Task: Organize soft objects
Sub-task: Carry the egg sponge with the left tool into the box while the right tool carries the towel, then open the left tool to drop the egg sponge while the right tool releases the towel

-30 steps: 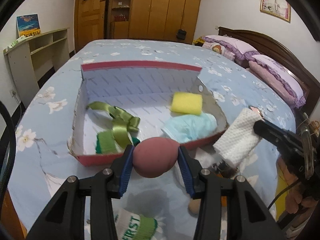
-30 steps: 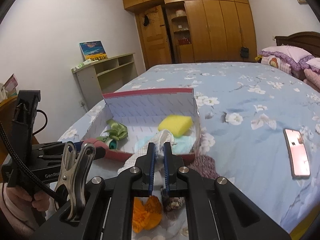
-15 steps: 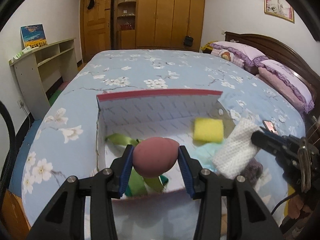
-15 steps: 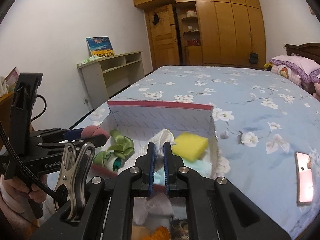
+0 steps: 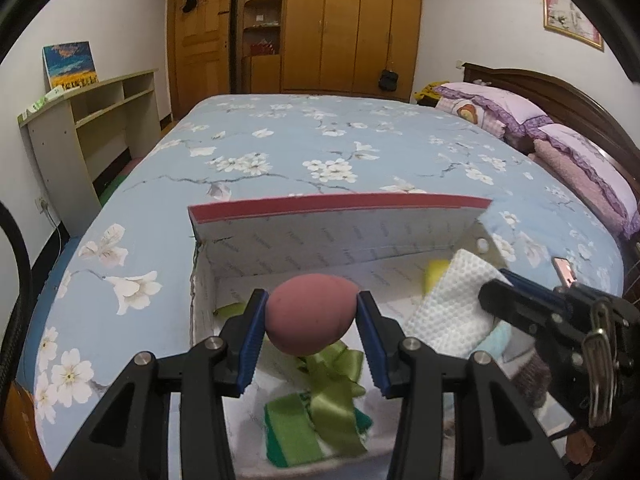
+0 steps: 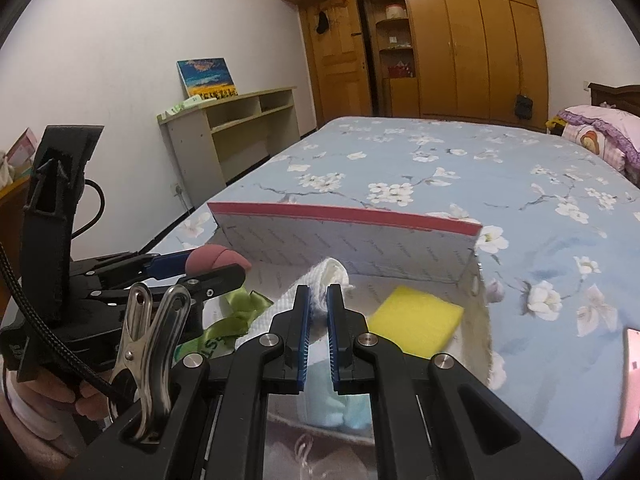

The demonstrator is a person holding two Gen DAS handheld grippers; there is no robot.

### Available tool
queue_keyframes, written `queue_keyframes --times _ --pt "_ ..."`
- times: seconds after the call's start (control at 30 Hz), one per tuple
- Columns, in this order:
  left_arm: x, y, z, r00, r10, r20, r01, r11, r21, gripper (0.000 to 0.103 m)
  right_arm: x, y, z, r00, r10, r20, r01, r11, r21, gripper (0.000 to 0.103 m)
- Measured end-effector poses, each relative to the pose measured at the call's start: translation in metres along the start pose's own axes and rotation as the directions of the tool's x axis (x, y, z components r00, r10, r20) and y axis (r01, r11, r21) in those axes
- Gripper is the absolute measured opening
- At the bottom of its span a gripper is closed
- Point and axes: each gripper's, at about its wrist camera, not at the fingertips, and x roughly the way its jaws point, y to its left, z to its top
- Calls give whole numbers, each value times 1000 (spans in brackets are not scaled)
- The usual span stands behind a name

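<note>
My left gripper [image 5: 311, 322] is shut on a dusky-pink egg-shaped sponge [image 5: 310, 314] and holds it above the left part of the open red-rimmed cardboard box [image 5: 340, 204]. My right gripper [image 6: 318, 304] is shut on a white waffle cloth [image 6: 330, 276] and holds it over the middle of the box [image 6: 344, 214]. The cloth also shows in the left wrist view [image 5: 452, 304]. In the box lie a green ribbon bow [image 5: 332, 376], a green-and-white sock [image 5: 292, 428], a yellow sponge [image 6: 414, 320] and a light blue cloth [image 6: 344, 404].
The box sits near the front edge of a bed with a blue flowered sheet [image 5: 320, 152]. A pink phone [image 6: 632, 380] lies on the bed right of the box. Pillows [image 5: 576, 152] lie at the far right. A beige shelf [image 5: 80, 136] stands left.
Both grippers have moved forward with their loads, from in front of the box to above its inside. The box now fills the lower part of both views.
</note>
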Motion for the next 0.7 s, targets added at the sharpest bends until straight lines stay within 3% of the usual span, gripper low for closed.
queue_keyframes --times 0.47,0.7 --pt "51 12 -7 999 25 -37 -25 1000 12 47 43 -9 -1 997 19 -77 -16 999 31 9" --pt "59 10 -8 997 69 -27 -68 996 55 50 62 -13 -7 988 19 -155 -10 998 59 9"
